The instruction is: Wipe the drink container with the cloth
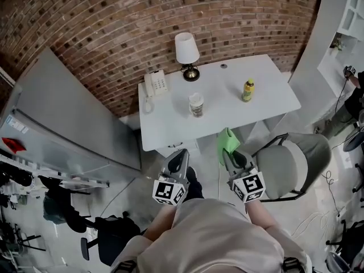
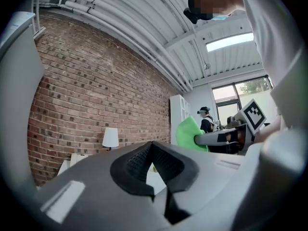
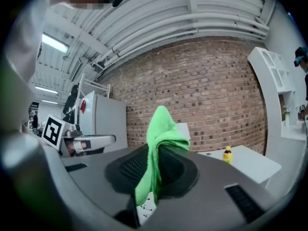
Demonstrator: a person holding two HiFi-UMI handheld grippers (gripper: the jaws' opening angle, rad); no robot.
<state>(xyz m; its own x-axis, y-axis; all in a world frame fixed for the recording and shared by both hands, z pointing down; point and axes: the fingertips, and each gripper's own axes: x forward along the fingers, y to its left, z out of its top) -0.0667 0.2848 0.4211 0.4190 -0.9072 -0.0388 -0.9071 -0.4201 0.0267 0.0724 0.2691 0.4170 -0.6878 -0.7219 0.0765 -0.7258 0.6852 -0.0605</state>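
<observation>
A lidded drink cup (image 1: 196,104) stands near the middle of the white table (image 1: 170,124). A small yellow bottle (image 1: 248,90) stands to its right and also shows in the right gripper view (image 3: 227,154). My right gripper (image 1: 230,152) is shut on a bright green cloth (image 1: 227,141), held below the table's near edge. The cloth (image 3: 161,129) sticks up between the jaws and drapes down. My left gripper (image 1: 182,153) hangs beside it with its jaws closed together on nothing (image 2: 153,146). Both grippers are well short of the cup.
A white lamp (image 1: 187,54) and a desk phone (image 1: 155,85) sit at the table's back left. A grey chair (image 1: 296,165) stands right of my right gripper. A grey cabinet (image 1: 62,118) is on the left and a brick wall (image 1: 170,16) behind.
</observation>
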